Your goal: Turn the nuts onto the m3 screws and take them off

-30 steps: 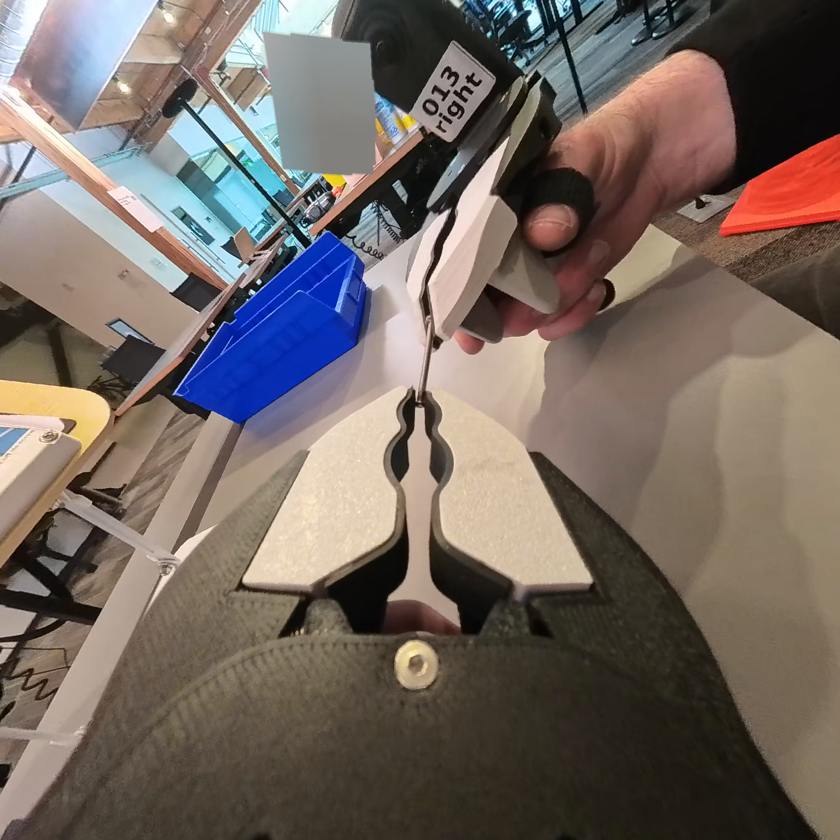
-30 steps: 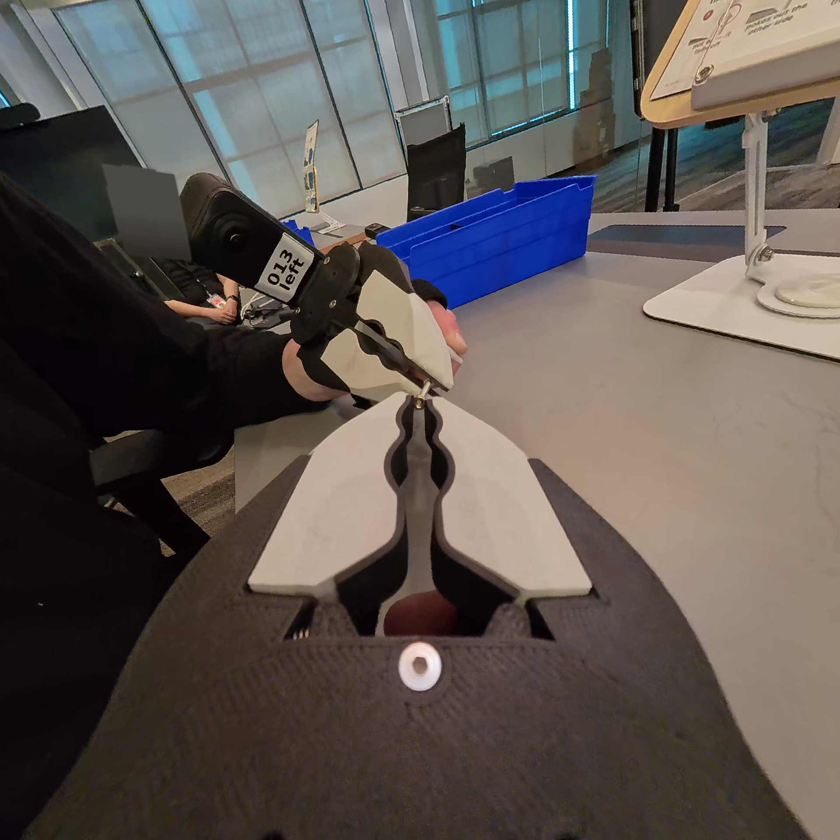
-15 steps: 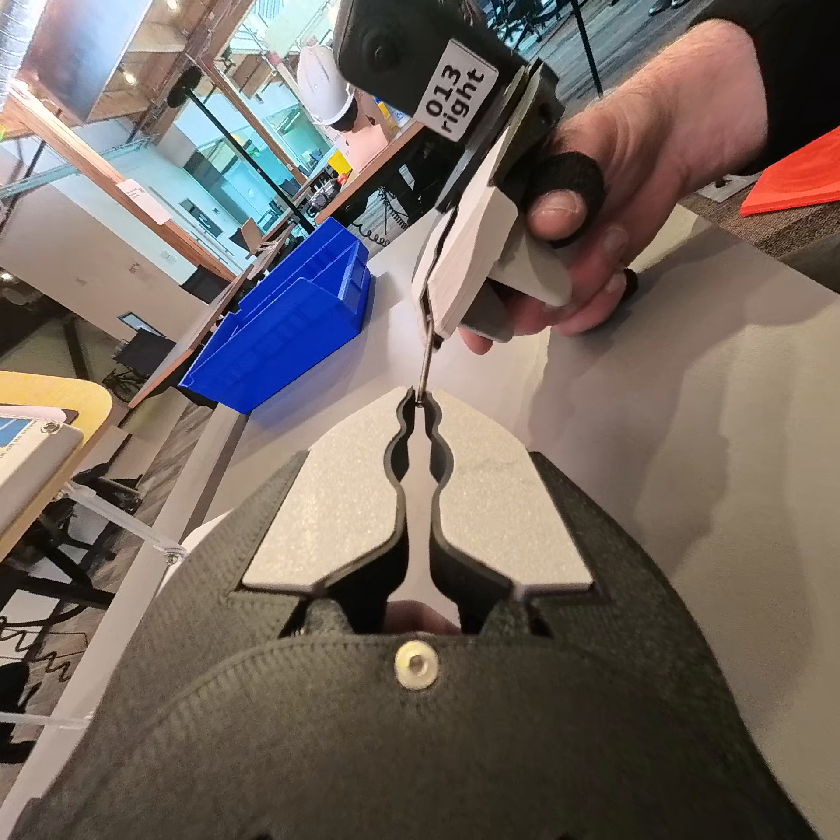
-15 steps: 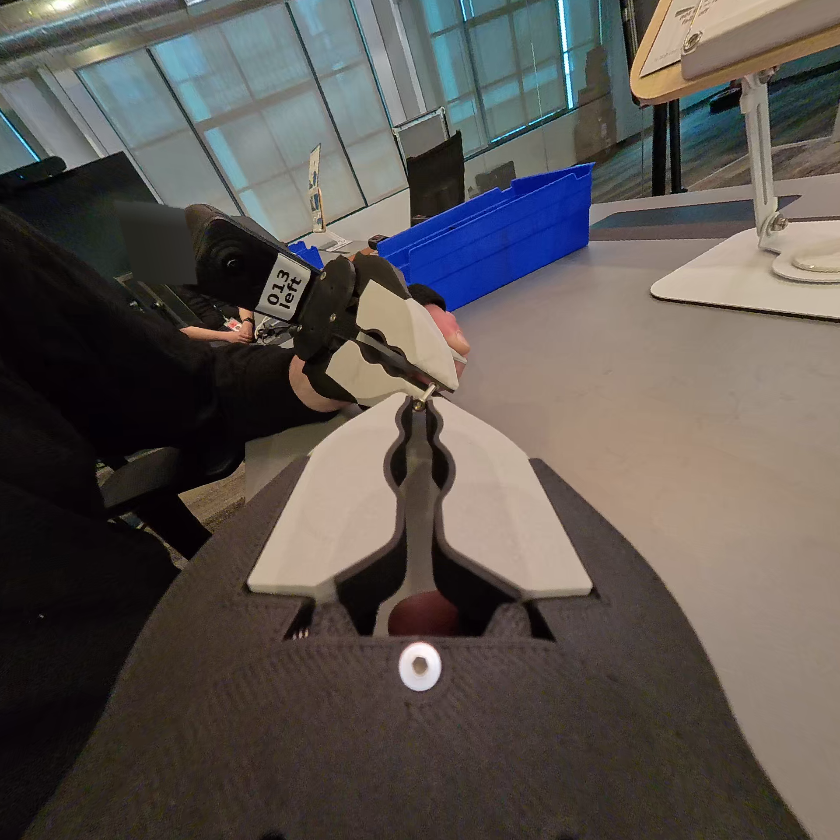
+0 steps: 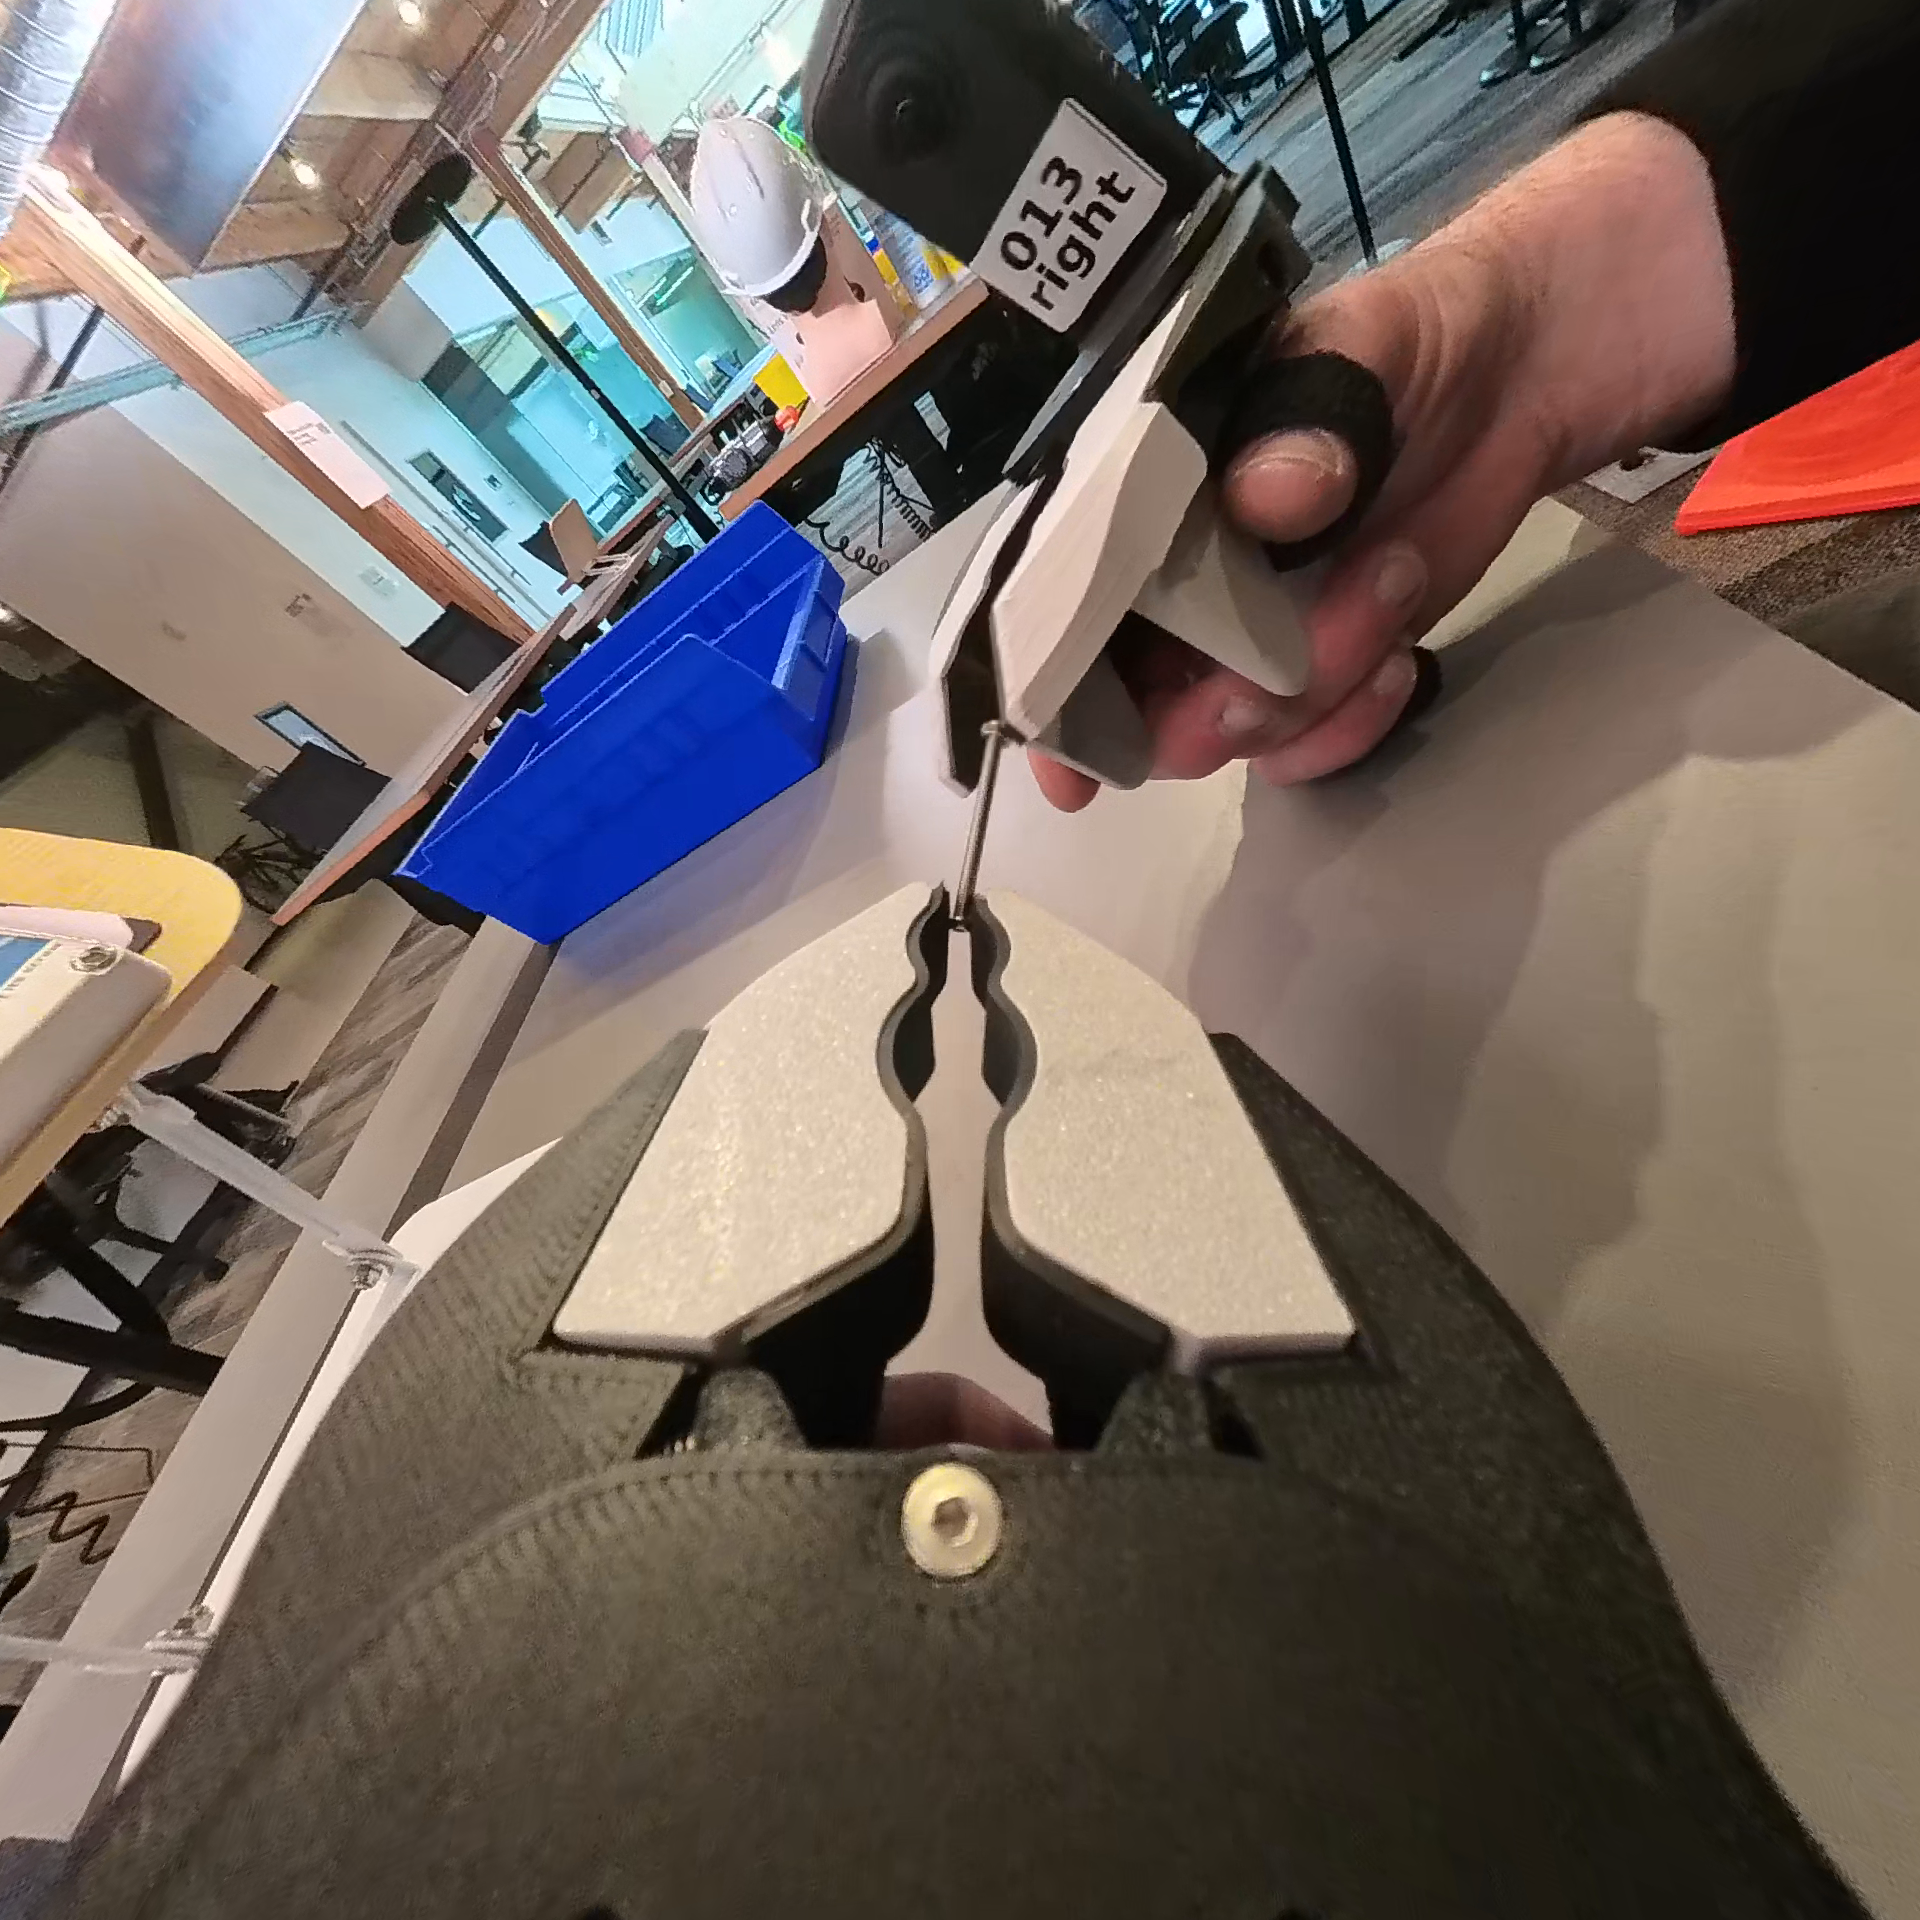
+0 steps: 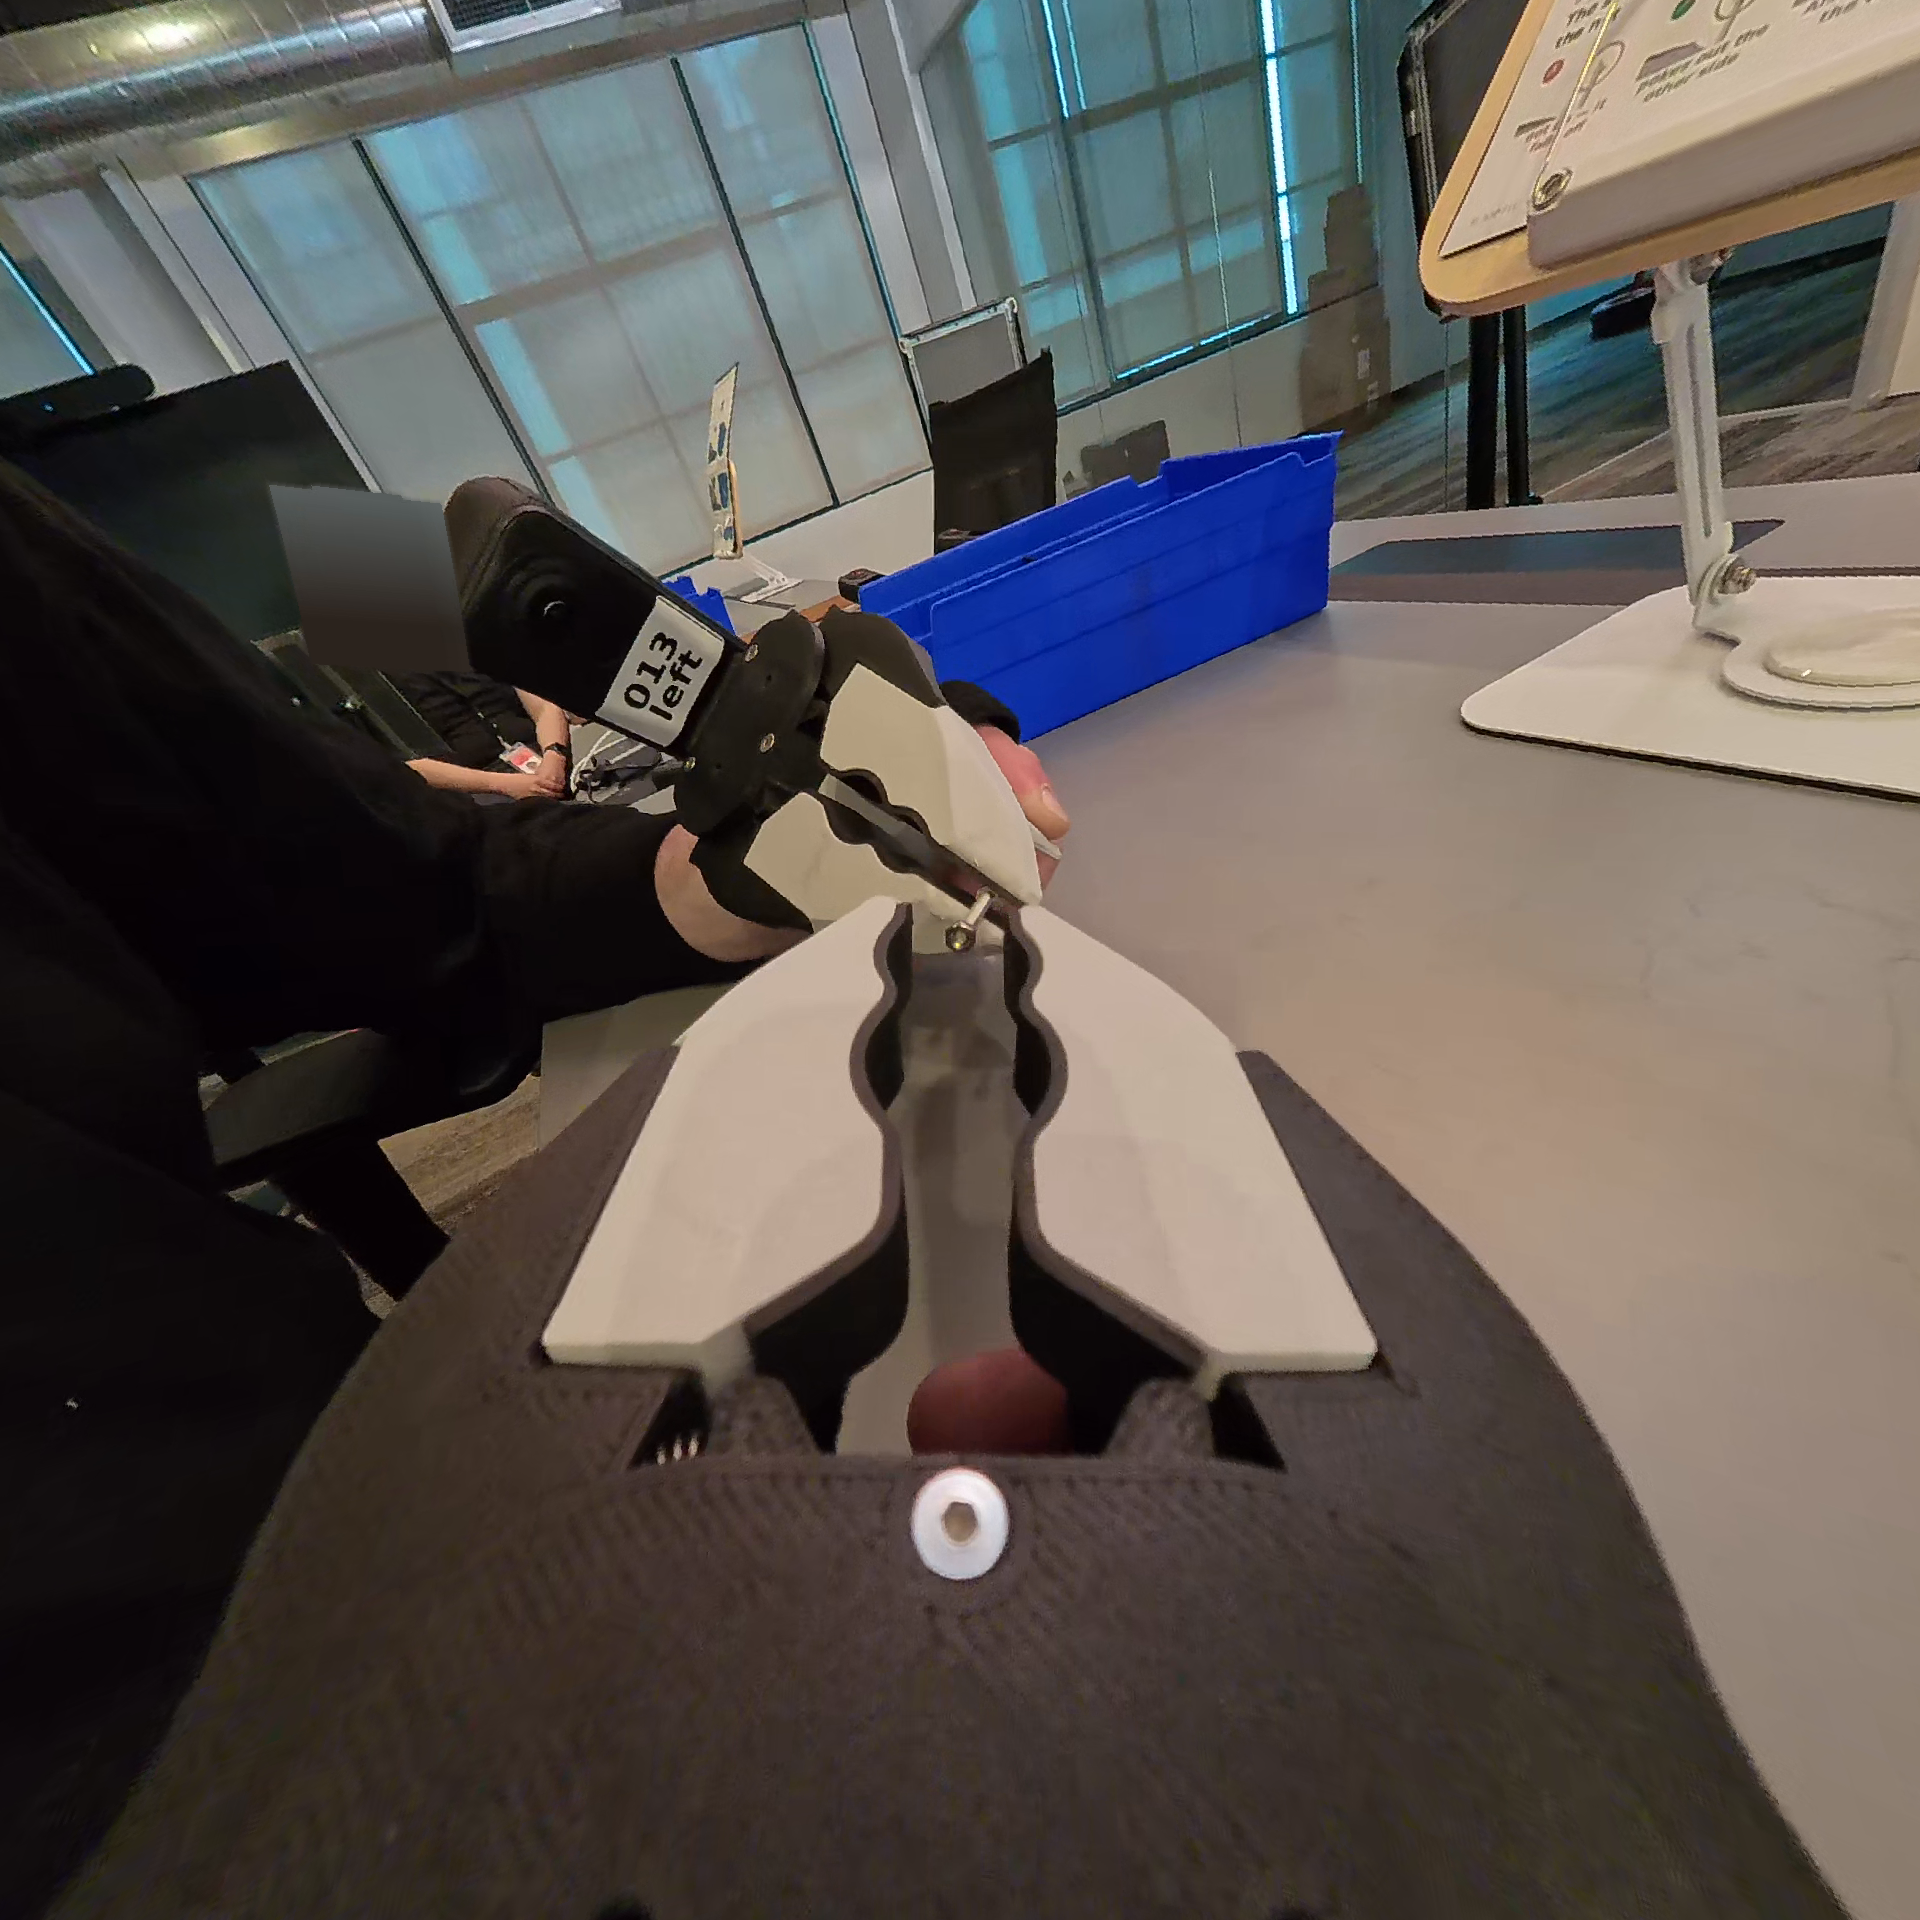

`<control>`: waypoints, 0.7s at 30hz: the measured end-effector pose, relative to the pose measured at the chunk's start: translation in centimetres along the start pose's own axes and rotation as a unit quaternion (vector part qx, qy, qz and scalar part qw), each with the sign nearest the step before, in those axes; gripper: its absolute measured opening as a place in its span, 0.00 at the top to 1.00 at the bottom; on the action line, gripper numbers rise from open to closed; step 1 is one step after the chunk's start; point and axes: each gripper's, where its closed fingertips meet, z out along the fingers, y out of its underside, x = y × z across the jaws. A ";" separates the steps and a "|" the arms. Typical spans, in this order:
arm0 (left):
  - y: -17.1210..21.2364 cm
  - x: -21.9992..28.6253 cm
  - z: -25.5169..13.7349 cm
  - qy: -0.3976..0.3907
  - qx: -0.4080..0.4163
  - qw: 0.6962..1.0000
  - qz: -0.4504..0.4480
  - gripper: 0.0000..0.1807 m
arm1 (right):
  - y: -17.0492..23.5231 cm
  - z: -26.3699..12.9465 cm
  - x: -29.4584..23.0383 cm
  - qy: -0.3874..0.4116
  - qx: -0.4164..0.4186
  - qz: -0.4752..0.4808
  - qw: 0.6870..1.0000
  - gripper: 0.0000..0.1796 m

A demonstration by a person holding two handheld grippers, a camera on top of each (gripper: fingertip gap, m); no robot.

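A thin metal screw [image 5: 975,831] runs between the two grippers above the grey table [image 5: 1558,1039]. My left gripper [image 5: 958,914] is shut on the screw's near end. In the right wrist view the left gripper [image 6: 997,894] holds the screw [image 6: 977,914], and its small wider end [image 6: 958,938], nut or head, points at me. My right gripper [image 6: 956,914] is open, its fingertips on either side of that end with a gap. In the left wrist view the right gripper [image 5: 982,748] sits at the screw's far end [image 5: 992,730].
A blue bin [image 5: 644,748] stands on the table behind the grippers, also in the right wrist view [image 6: 1122,603]. A white stand base [image 6: 1621,707] carries a raised board at the right. An orange sheet [image 5: 1808,457] lies beyond the right hand. A person [image 6: 488,727] sits in the background. My two grippers' fingertips are within a few centimetres of each other.
My right gripper's fingers have spread apart from nearly shut on the screw's end. Both grippers tilted a little. The left gripper kept its hold on the screw.
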 end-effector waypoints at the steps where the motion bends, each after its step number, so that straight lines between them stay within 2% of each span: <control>1: 0.0 0.0 0.0 0.000 0.002 1.000 -0.003 0.98 | 0.0 0.0 0.0 0.000 0.001 -0.002 1.000 0.90; 9: -0.2 -0.4 -0.2 0.001 0.012 1.000 -0.027 0.98 | -0.2 -0.1 -0.7 -0.001 0.006 -0.051 0.999 0.86; 19: -0.5 -0.3 -0.2 0.003 0.019 0.999 -0.033 0.98 | 0.1 0.4 -1.0 0.007 -0.009 -0.081 0.997 0.86; 21: -0.6 -0.5 -0.3 0.002 0.022 0.999 -0.037 0.98 | 0.4 0.5 -1.3 0.002 -0.017 -0.083 0.996 0.89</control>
